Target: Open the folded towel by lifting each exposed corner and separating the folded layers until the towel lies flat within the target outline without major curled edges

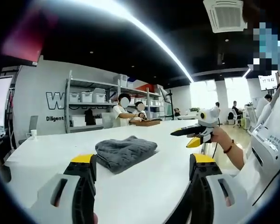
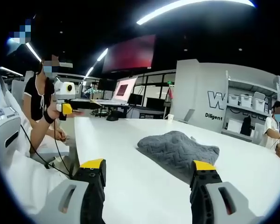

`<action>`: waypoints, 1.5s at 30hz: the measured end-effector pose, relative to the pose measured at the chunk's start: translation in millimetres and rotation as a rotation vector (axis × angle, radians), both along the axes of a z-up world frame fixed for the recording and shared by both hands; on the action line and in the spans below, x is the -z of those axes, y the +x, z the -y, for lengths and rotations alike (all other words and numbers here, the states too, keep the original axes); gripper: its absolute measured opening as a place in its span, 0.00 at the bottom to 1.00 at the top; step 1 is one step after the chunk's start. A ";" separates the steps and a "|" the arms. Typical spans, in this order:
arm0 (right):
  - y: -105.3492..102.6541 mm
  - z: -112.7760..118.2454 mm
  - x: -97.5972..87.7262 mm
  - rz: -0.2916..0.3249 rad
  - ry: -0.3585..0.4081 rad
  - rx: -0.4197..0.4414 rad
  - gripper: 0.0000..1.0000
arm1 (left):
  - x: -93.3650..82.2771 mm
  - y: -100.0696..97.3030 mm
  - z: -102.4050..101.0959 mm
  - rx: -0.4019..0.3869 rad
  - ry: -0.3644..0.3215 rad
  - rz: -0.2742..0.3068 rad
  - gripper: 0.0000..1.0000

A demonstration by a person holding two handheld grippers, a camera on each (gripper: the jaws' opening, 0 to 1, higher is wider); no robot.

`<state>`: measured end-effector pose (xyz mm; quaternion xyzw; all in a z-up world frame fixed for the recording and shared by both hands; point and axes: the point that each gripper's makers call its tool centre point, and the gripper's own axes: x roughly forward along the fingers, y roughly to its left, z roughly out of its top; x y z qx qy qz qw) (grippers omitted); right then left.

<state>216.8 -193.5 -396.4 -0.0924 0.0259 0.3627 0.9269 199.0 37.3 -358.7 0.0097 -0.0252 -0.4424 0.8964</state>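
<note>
Both the left gripper [image 1: 143, 171] and right gripper [image 2: 149, 175] stand released, short of the folded towel [image 1: 125, 151] at frame centre; a careless pinch risks seizing several layers together.

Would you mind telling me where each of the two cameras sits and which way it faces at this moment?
Left gripper view: rides on the left gripper, looking along its open jaws across the white table at the folded grey towel; the right gripper and the hand holding it enter from the right.
Right gripper view: rides on the right gripper, jaws open, facing the towel from another side; the left gripper enters from the left.
Shared: towel, table, each other's gripper.
</note>
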 end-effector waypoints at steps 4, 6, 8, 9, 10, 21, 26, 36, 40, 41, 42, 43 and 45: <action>-1.2 -2.3 -2.4 0.007 0.008 -0.008 0.72 | 1.1 1.1 1.9 0.004 -0.003 -0.007 0.80; -1.8 -4.2 -0.8 0.013 -0.022 -0.010 0.73 | 1.7 2.5 0.9 -0.011 -0.014 -0.021 0.76; -1.8 -5.0 -1.7 0.026 -0.036 -0.003 0.73 | -2.4 4.3 1.7 -0.022 -0.037 -0.006 0.77; -2.0 -5.7 -2.3 0.024 -0.037 -0.007 0.73 | -2.0 4.0 3.1 -0.017 -0.034 -0.003 0.78; -2.1 -6.0 -3.1 0.025 -0.033 -0.011 0.73 | -1.1 3.9 5.4 -0.011 -0.030 -0.006 0.78; 0.9 0.1 -10.0 0.040 -0.008 -0.012 0.72 | 15.6 10.0 18.1 0.008 0.000 -0.061 0.77; 6.2 2.3 -8.2 0.035 -0.014 -0.012 0.72 | 15.4 9.6 21.1 0.019 0.005 -0.063 0.77; 11.0 -1.7 -10.3 0.031 -0.015 -0.017 0.71 | 14.6 15.2 24.5 0.031 0.002 -0.078 0.76; 11.0 -2.8 -13.6 0.038 -0.011 -0.021 0.70 | 13.9 15.8 25.5 0.038 -0.001 -0.081 0.76; 11.4 -2.7 -14.2 0.039 -0.010 -0.021 0.70 | 13.9 16.2 25.6 0.038 0.000 -0.082 0.76; 12.1 -2.5 -14.9 0.040 -0.008 -0.020 0.70 | 13.9 16.6 25.7 0.039 0.001 -0.081 0.76; 12.7 -2.2 -15.1 0.038 -0.007 -0.017 0.70 | 13.9 17.2 25.7 0.040 0.001 -0.082 0.76; 13.4 -1.8 -15.6 0.037 -0.007 -0.013 0.70 | 13.8 18.8 25.7 0.041 0.001 -0.086 0.76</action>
